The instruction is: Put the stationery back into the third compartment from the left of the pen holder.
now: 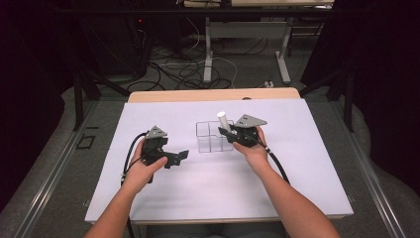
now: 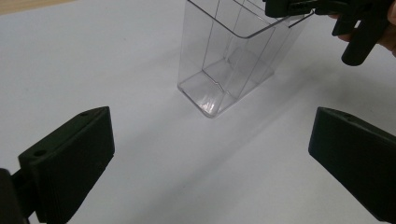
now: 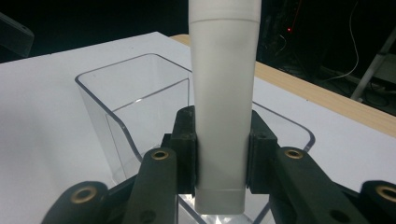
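A clear plastic box with compartments [image 1: 209, 136] stands near the middle of the white table. My right gripper [image 1: 229, 131] is shut on a white tube [image 1: 222, 120], held upright with its cap up at the box's right side. In the right gripper view the white tube [image 3: 223, 93] sits clamped between the jaws, its flat end just above the clear box [image 3: 116, 112]. My left gripper [image 1: 181, 156] is open, low over the table left of the box. The left gripper view has the clear box [image 2: 233, 60] ahead, between the wide-apart jaws.
The white sheet [image 1: 148, 198] covers the table, with a wooden edge [image 1: 213, 94] at the far side. Beyond it are cables on the floor [image 1: 183, 69] and table legs [image 1: 208, 49]. Dark curtains stand at both sides.
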A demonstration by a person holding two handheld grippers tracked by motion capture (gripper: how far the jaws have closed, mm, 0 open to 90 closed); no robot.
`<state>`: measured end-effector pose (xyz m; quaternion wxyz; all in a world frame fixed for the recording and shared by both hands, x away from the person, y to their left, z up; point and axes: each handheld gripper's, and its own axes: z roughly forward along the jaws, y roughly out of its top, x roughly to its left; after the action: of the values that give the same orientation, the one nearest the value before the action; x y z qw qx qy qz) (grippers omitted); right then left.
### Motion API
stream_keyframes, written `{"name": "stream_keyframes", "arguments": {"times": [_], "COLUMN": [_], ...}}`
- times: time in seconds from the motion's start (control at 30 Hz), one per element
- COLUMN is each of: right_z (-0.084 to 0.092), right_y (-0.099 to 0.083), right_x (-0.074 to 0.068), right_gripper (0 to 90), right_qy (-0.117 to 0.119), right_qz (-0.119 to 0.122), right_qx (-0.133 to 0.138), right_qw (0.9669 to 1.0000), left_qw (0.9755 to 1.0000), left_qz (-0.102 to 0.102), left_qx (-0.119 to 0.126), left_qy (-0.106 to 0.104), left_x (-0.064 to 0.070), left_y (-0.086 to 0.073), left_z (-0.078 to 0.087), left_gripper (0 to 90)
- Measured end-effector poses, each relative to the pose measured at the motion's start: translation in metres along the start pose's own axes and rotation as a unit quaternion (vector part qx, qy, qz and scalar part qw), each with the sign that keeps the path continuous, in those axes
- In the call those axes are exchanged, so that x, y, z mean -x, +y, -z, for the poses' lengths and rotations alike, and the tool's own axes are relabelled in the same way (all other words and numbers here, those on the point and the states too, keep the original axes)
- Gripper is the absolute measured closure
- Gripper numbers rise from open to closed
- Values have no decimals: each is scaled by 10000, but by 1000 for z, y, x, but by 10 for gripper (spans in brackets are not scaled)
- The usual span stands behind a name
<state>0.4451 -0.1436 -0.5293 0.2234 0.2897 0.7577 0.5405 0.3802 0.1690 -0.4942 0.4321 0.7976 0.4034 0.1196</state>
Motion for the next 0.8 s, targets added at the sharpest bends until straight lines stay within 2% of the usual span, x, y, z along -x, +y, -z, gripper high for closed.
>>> {"name": "stream_keyframes", "arguments": {"times": [0.17, 0.3, 0.37, 0.4, 0.5, 0.6, 0.7, 0.77, 0.8], "right_z": [0, -1, -1, 0, 6, 17, 29, 37, 42], "right_y": [-1, -1, 0, 0, 4, 9, 14, 17, 18], "right_x": [0, 0, -1, -2, -3, -6, -9, -11, -12], "right_gripper": [702, 695, 640, 584, 504, 465, 403, 383, 337], "right_qy": [12, 21, 69, 39, -10, -175, -240, -317, -331], "right_qz": [-30, 43, 52, 67, 166, 389, 294, 319, 240], "right_qx": [48, 51, 104, 128, 153, 222, 207, 113, 100], "right_qw": [10000, 10000, 9999, 9999, 9997, 9988, 9991, 9989, 9991], "left_qw": [10000, 10000, 10000, 10000, 10000, 10000, 10000, 10000, 10000], "left_qz": [-22, -21, -12, -20, -4, 19, 58, 21, 24], "left_qx": [-11, -15, -36, -47, -46, -12, 21, 14, 30], "left_qy": [-8, -8, -8, -6, -22, -6, 18, 58, 58], "left_x": [0, 0, 0, -1, -1, -2, -3, -4, -4], "left_y": [0, 0, 0, -1, -1, -2, -2, -2, -2], "left_z": [-1, -1, -1, -1, 0, 1, 3, 4, 4], "left_gripper": [7, 7, 7, 7, 7, 7, 7, 7, 7]}}
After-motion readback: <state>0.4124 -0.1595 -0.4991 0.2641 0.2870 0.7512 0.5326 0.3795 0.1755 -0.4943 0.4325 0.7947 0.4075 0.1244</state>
